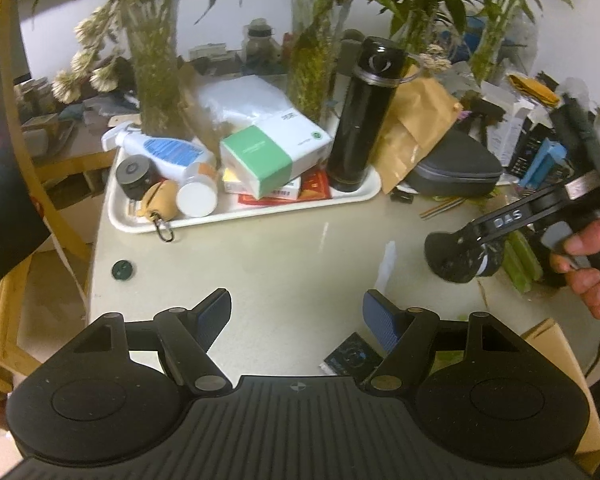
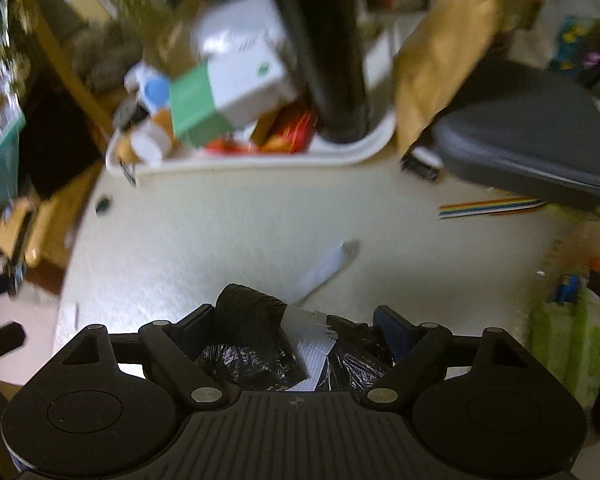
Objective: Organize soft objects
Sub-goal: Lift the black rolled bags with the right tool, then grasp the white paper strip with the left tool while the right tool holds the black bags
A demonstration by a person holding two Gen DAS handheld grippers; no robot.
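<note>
Pinching a black bag roll (image 2: pixel 284 344) crosswise, right fingers (image 2: pixel 392 332); left fingers (image 1: pixel 216 316) spread.

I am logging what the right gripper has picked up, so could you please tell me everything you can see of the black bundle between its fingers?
The black bundle looks like crinkled, glossy plastic film rolled into a soft wad, with a white paper band around its middle. It sits between the fingers of the right gripper, which close on both sides. In the left wrist view it appears lifted above the pale table.
</note>
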